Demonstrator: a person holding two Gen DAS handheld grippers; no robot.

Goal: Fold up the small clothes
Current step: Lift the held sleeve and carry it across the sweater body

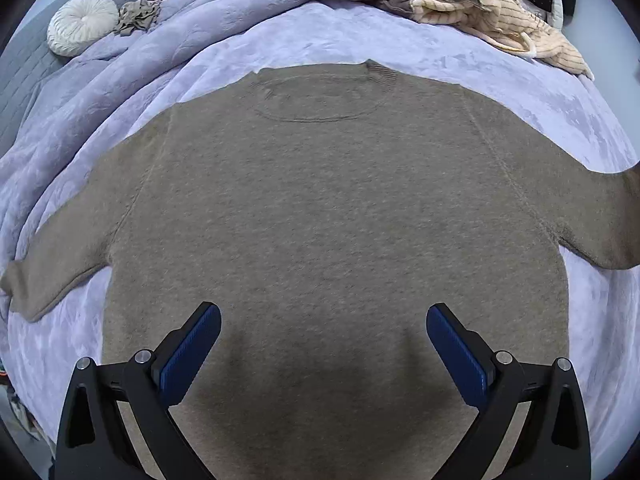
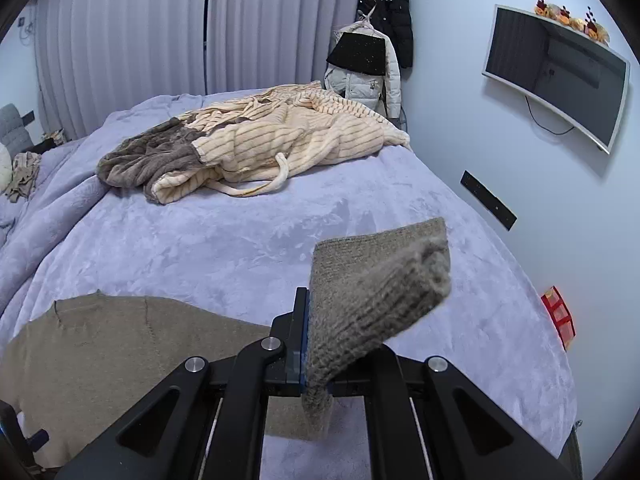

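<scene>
A taupe knit sweater (image 1: 320, 208) lies flat on the lavender bed cover (image 1: 520, 92), neckline away from me, sleeves spread to both sides. My left gripper (image 1: 323, 320) is open and empty, hovering over the sweater's lower body, blue pads wide apart. My right gripper (image 2: 316, 332) is shut on the sweater's ribbed sleeve cuff (image 2: 380, 280), which is lifted off the bed and sticks up beyond the jaws. The sweater's body (image 2: 100, 344) shows at lower left in the right wrist view.
A pile of cream striped and brown clothes (image 2: 260, 144) lies at the far side of the bed, also in the left wrist view (image 1: 460, 4). A round white cushion (image 1: 82, 24) sits far left. A wall TV (image 2: 556, 76) and hanging jackets (image 2: 372, 56) stand beyond the bed.
</scene>
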